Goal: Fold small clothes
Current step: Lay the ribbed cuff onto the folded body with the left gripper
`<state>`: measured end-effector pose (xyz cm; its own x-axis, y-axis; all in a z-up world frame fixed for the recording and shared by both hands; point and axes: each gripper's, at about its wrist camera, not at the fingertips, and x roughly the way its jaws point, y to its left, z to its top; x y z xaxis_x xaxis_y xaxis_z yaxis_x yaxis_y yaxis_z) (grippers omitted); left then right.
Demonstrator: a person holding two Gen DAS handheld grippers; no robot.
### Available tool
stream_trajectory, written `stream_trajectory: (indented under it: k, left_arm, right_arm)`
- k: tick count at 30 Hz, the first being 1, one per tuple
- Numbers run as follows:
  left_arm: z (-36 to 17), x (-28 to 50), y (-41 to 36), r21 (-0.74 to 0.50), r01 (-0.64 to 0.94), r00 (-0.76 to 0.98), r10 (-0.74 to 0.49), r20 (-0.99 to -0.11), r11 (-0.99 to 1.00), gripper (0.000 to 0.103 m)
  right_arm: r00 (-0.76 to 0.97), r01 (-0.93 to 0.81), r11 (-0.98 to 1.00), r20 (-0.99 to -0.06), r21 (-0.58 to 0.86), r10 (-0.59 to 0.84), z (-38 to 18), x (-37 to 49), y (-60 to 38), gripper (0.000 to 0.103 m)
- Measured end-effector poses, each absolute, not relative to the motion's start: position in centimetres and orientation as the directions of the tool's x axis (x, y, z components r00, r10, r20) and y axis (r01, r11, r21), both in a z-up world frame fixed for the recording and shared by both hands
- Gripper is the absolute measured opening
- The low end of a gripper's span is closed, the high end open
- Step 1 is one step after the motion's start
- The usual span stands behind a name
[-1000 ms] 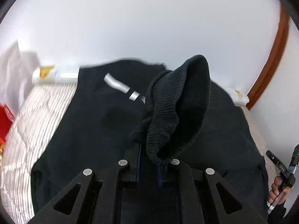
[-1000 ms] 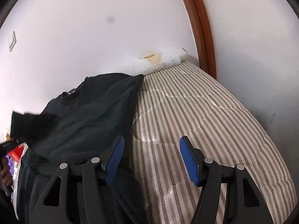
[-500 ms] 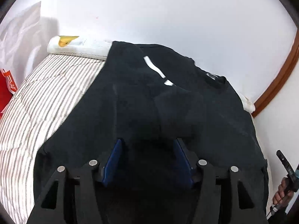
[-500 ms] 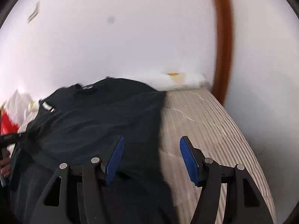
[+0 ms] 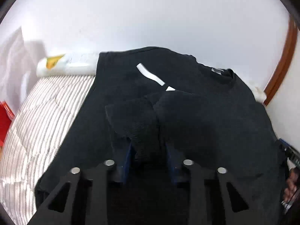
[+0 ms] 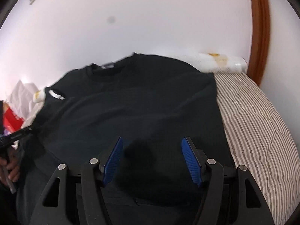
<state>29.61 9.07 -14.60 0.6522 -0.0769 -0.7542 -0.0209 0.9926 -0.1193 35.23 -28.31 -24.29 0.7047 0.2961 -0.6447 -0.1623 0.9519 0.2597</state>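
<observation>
Striped bedding (image 5: 43, 116) covers the bed against a white wall, with a red bag (image 5: 4, 110) at the far left edge and a rolled white towel (image 5: 65, 65) along the far side. On that bedding I have a black T-shirt (image 5: 206, 123) spread flat, collar toward the wall, which gives me a level place to fold on. A small black ribbed sock (image 5: 138, 123) lies on the shirt's near middle. My left gripper (image 5: 149, 150) sits low over it; its jaws have just been closing, and the sock's near end is between the blue pads (image 5: 127, 153). Whether they already pinch it I cannot tell, as dark cloth hides the contact. I judge this is the grab for turning the sock over on itself. Further right, my right gripper (image 6: 151, 158) hangs over the shirt's near hem with its jaws wide apart and nothing between them, ready to help. A brown door frame (image 6: 259, 30) curves up on the far right.
</observation>
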Motion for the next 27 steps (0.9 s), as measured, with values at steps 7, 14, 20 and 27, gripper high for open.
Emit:
stream_trajectory:
  k: [7, 14, 20, 27]
  left_arm:
    - [-12.5, 26.6, 10.9, -0.123, -0.029, 0.691, -0.069, -0.719, 0.992, 0.025]
    - [-14.5, 26.5, 10.6, -0.052, -0.071, 0.673, 0.009, -0.739, 0.996, 0.054]
    - [-15.2, 26.7, 11.2, -0.062, -0.087, 0.652, 0.01, -0.758, 0.994, 0.066]
    - [-15.7, 27.1, 10.7, -0.024, -0.093, 0.637, 0.041, -0.77, 0.995, 0.068]
  right_arm:
    - [0.718, -0.13, 0.953, -0.637, 0.273, 0.281, -24.6, 34.7, -29.9, 0.064]
    - [0.701, -0.075, 0.965, -0.675, 0.251, 0.23, -25.8, 35.6, -30.3, 0.064]
    - [0.701, -0.063, 0.978, -0.688, 0.199, 0.185, -25.9, 35.5, -29.7, 0.064]
    - [0.693, -0.064, 0.971, -0.69, 0.231, 0.21, -26.2, 35.6, -30.1, 0.064]
